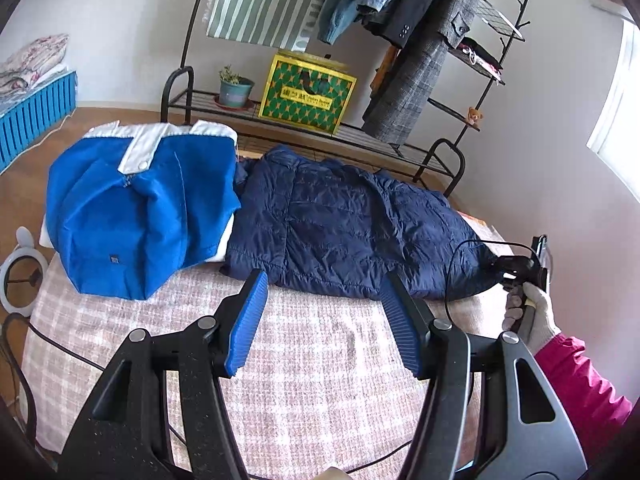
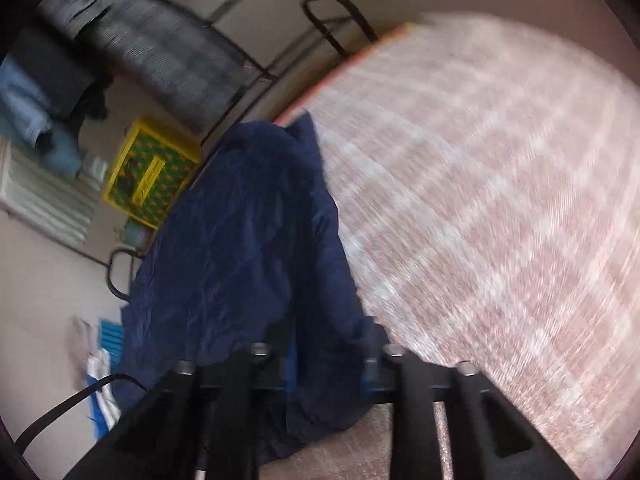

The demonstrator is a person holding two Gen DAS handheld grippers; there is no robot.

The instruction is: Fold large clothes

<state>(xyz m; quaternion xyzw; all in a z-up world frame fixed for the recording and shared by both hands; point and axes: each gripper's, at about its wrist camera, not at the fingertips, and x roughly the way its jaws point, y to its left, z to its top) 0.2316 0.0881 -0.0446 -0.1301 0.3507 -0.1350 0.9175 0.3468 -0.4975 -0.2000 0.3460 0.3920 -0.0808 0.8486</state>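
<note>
A navy puffer jacket (image 1: pixel 340 220) lies spread across the far side of the table, which is covered with a pink checked cloth (image 1: pixel 300 380). A folded blue and white jacket (image 1: pixel 140 208) rests on its left end. My left gripper (image 1: pixel 326 280) hovers open over the cloth just in front of the navy jacket's near hem, with nothing between its blue pads. At the jacket's right end a gloved hand (image 1: pixel 532 316) holds my right gripper (image 1: pixel 520 268). In the blurred right wrist view the navy jacket (image 2: pixel 240 240) bunches between the narrowed fingers of the right gripper (image 2: pixel 330 360) and hides their tips.
Behind the table stands a black clothes rack (image 1: pixel 400 20) with hanging clothes, a yellow-green box (image 1: pixel 306 92) and a potted plant (image 1: pixel 234 88). A blue crate (image 1: pixel 36 120) is at far left. A black cable (image 1: pixel 452 280) loops near the right gripper. A ring lamp (image 1: pixel 20 276) stands off the table's left edge.
</note>
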